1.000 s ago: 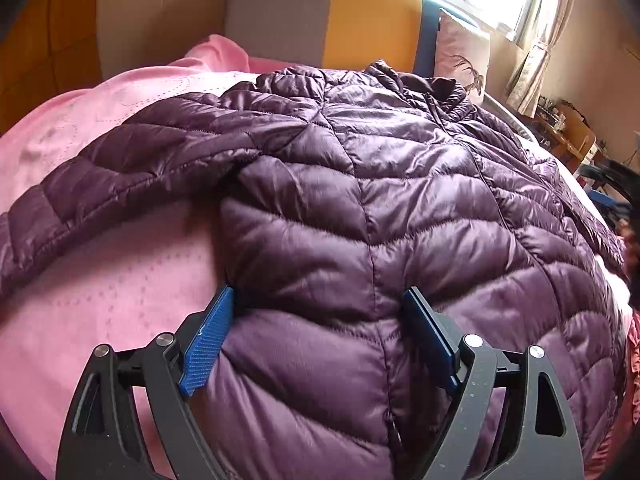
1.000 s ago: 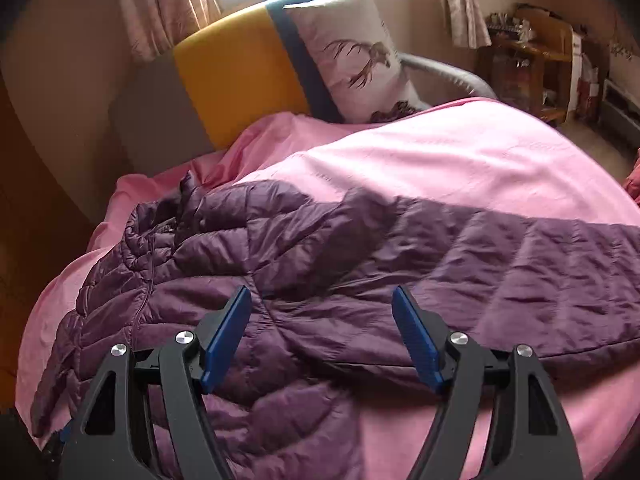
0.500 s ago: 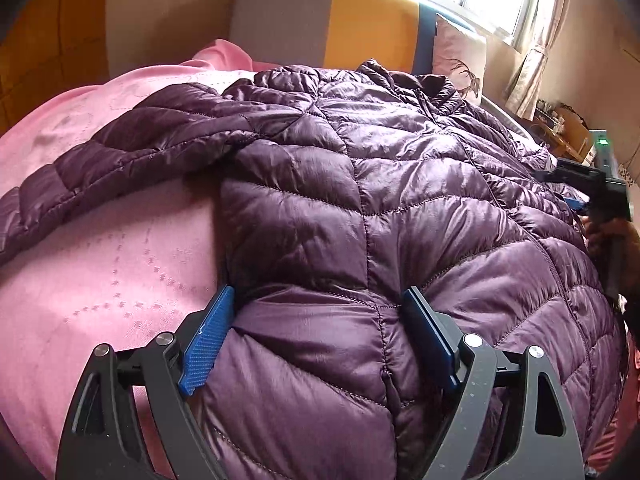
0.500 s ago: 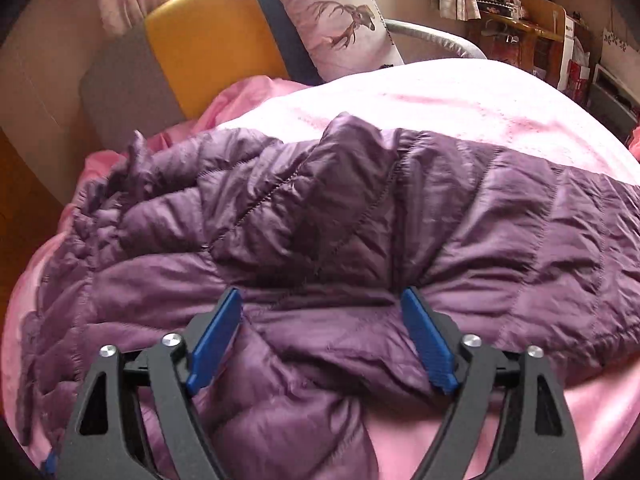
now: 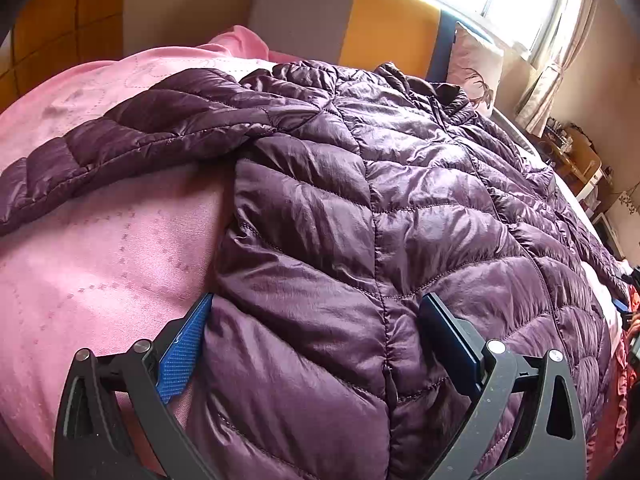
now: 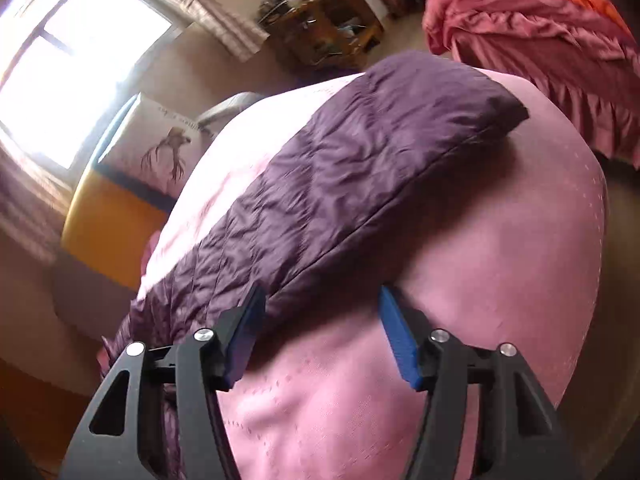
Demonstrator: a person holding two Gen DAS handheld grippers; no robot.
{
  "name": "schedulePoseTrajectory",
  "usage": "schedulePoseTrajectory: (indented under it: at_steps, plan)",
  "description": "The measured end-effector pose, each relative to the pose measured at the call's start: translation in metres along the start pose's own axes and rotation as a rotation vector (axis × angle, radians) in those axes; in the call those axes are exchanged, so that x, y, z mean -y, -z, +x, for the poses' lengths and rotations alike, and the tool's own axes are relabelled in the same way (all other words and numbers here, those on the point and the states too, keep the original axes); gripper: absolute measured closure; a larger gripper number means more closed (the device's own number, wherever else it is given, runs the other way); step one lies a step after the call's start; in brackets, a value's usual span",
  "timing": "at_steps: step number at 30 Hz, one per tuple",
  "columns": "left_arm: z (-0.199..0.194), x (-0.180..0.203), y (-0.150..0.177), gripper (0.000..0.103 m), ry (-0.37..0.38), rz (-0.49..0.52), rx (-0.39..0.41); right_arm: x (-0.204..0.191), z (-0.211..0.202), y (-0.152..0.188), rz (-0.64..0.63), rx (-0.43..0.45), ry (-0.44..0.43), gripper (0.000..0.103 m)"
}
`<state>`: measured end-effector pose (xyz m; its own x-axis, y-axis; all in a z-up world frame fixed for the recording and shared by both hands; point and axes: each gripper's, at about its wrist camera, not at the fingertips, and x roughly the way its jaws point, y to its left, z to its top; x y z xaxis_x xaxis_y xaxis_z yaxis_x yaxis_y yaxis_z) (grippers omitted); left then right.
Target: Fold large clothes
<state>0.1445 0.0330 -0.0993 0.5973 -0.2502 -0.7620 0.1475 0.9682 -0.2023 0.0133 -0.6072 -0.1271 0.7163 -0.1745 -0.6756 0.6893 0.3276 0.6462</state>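
Note:
A purple quilted puffer jacket [image 5: 380,208] lies spread on a pink bed cover [image 5: 104,240]. Its left sleeve [image 5: 132,136] stretches out to the left. My left gripper [image 5: 316,320] is open, its blue fingers straddling the jacket's lower left side near the hem. In the right wrist view the other sleeve [image 6: 360,176] lies stretched across the pink cover [image 6: 460,300], its cuff at the upper right. My right gripper [image 6: 320,312] is open and empty, low over the sleeve's lower edge, the left finger over the fabric.
A grey, yellow and blue headboard [image 5: 360,28] and a deer-print pillow [image 5: 476,68] stand at the head of the bed. A bunched pink-red cloth [image 6: 540,48] lies beyond the bed's far side. Wooden shelves [image 6: 320,24] stand by the window.
My right gripper has swung from the jacket body out along the right sleeve and rolled its view. My left gripper has stayed at the jacket's lower side, a little closer.

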Motion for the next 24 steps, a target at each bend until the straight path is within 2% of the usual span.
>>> schedulePoseTrajectory:
  at_steps: [5, 7, 9, 12, 14, 17, 21, 24]
  plan:
    - [0.001, 0.001, -0.002, 0.004, -0.011, 0.002, -0.019, 0.003, 0.009, -0.037, 0.080, 0.037, 0.018, 0.049]
    - [0.000, 0.001, -0.003, 0.004, -0.012, 0.001, -0.023, -0.004, 0.017, -0.046, 0.070, 0.027, 0.046, 0.060]
    - [-0.002, 0.001, -0.004, 0.004, -0.011, 0.002, -0.022, -0.020, 0.024, -0.050, 0.007, 0.012, 0.073, 0.084]
    - [-0.010, 0.004, -0.007, 0.004, -0.007, 0.021, 0.010, -0.064, 0.022, -0.036, -0.148, 0.026, 0.075, 0.088]
    - [-0.018, 0.008, -0.010, 0.004, 0.008, 0.040, 0.052, -0.104, 0.020, -0.019, -0.277, 0.050, 0.070, 0.088]
    - [-0.030, 0.013, -0.015, 0.004, 0.025, 0.060, 0.112, -0.164, 0.019, 0.021, -0.482, 0.040, 0.016, 0.088]
    - [-0.036, 0.016, -0.022, 0.004, 0.039, 0.064, 0.140, -0.240, 0.031, 0.093, -0.721, -0.026, -0.080, 0.090]
    - [-0.037, 0.014, -0.026, 0.004, 0.055, 0.050, 0.160, -0.278, 0.045, 0.146, -0.842, -0.087, -0.135, 0.091]
